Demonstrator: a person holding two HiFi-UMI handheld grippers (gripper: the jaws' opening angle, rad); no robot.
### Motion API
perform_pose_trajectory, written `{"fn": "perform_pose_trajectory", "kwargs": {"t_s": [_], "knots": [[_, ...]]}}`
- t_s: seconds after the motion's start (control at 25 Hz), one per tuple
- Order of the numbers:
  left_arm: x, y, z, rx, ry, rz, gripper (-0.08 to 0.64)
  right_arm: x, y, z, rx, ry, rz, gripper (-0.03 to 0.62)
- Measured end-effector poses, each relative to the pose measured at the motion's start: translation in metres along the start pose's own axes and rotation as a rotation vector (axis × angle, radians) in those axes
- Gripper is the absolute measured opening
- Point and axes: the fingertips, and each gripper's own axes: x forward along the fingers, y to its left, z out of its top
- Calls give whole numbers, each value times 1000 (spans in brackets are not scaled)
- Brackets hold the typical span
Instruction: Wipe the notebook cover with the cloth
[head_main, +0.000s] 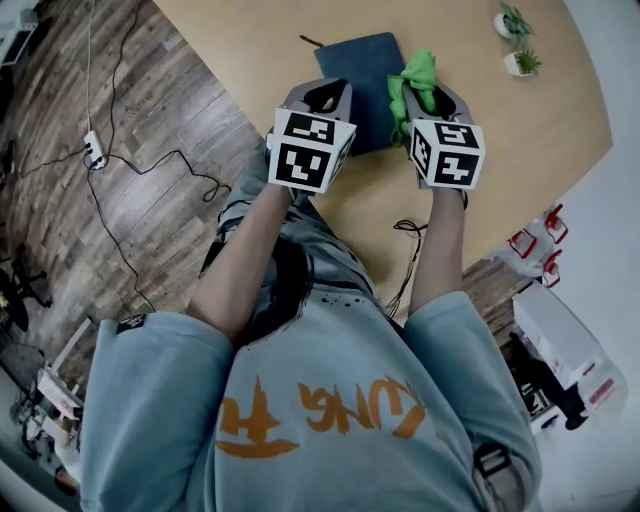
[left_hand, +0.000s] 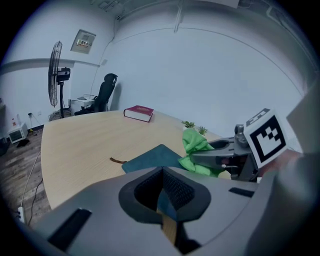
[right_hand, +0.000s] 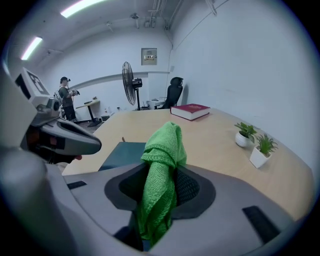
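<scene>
Over the table (head_main: 240, 45), by the notebook (head_main: 360, 65), the right gripper (head_main: 424, 92) clamping the cloth (head_main: 420, 72) should press flat; the clenched, empty left gripper (head_main: 326, 98) could steady the cover.

Head cam overhead; gripper views low, fwd, sharing notebook (head_main: 360, 92).

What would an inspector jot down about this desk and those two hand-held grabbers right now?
Surface: light wooden table, mostly bare.
Job's things: dark blue notebook lies flat and closed; green cloth is bunched in the right gripper's jaws.
Clutter: red book and two small potted plants, all apart from the notebook.
Grippers: right gripper shut on the cloth; left gripper jaws together, nothing gripped, over the notebook's near corner.
Cables: power strip and its lead on the floor; a loose cable at the table's edge.
Surroundings: standing fan, office chair, a person far back.
</scene>
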Motion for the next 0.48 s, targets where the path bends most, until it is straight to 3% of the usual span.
{"fn": "perform_pose_trajectory", "kwargs": {"t_s": [0.24,0.48], "knots": [[12,14,-4,-39,29,41,15,50,0,38,-70,-21,83,126],[21,23,-5,-47,46,47,15,84,4,57,-131,-16,115,126]]}}
